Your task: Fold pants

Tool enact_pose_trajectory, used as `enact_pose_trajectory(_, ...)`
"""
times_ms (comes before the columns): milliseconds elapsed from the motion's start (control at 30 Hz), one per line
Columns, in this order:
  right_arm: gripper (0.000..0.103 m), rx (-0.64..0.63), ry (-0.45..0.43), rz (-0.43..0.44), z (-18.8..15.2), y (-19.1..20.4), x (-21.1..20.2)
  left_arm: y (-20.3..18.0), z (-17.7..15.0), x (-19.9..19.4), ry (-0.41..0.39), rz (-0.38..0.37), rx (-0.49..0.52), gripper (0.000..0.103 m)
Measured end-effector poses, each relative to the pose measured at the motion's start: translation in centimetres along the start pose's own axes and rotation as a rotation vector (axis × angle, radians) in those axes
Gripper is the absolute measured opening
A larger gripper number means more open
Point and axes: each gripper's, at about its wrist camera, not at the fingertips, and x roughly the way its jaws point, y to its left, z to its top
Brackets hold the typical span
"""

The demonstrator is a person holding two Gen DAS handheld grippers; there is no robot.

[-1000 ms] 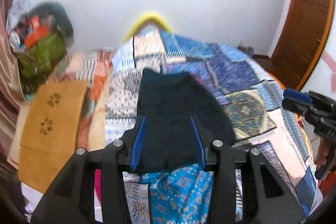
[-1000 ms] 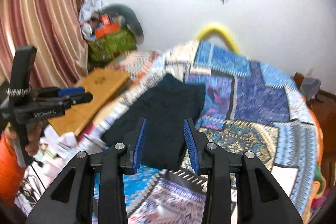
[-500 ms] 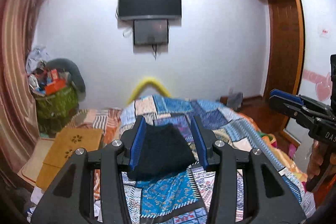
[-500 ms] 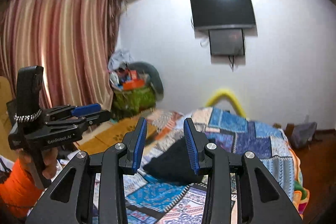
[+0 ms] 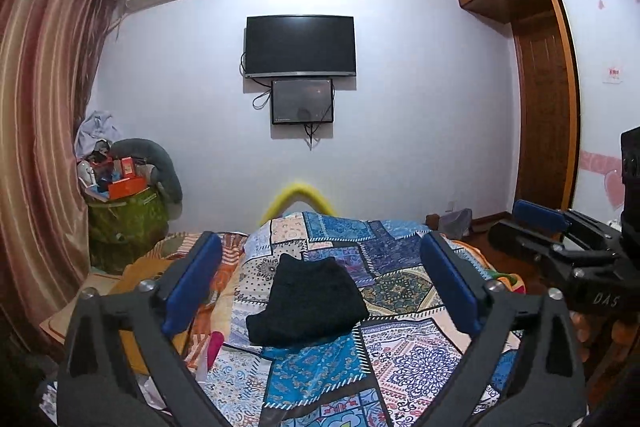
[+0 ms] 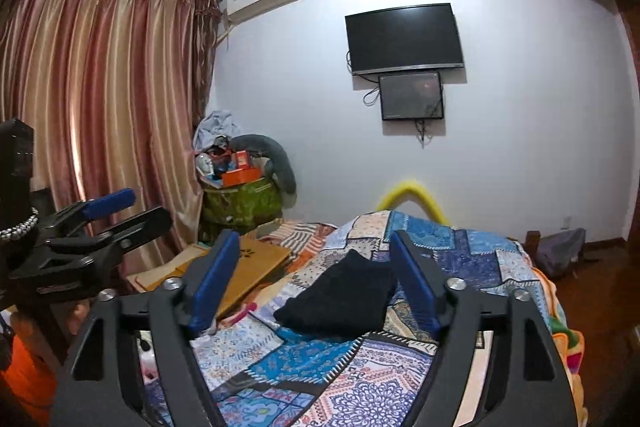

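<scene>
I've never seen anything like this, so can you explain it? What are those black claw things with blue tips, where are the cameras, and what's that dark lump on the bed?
Those claws are two hand-held grabbers, one in each of a person's hands. A small camera sits on each, looking along its two fingers. One picture comes from the left gripper, the other from the right gripper. Each camera also catches the other grabber off to the side. The dark lump is a pair of black pants, folded into a bundle, lying on the patchwork bedspread. Nothing is held: both grabbers' jaws are opening, with nothing between them, away from the pants.
</scene>
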Motion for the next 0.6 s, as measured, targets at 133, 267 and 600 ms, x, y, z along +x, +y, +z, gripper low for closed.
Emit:
enact_pose_trajectory(133,0.101,-0.003,-0.009,-0.014,-0.1,0.1,-0.3,0.0,-0.2,-0.4,-0.001,0.0,-0.004,0.103)
enact_pose_trajectory(267,0.103,0.01,-0.004,-0.006,-0.3,-0.1,-0.4,0.1,-0.5,-0.2,0.01,-0.006,-0.023,0.103)
enact_pose_trajectory(600,0.103,-0.005,-0.012,-0.024,-0.7,0.1,-0.9,0.4,-1.3,0.5,0.024,-0.004,-0.048,0.103)
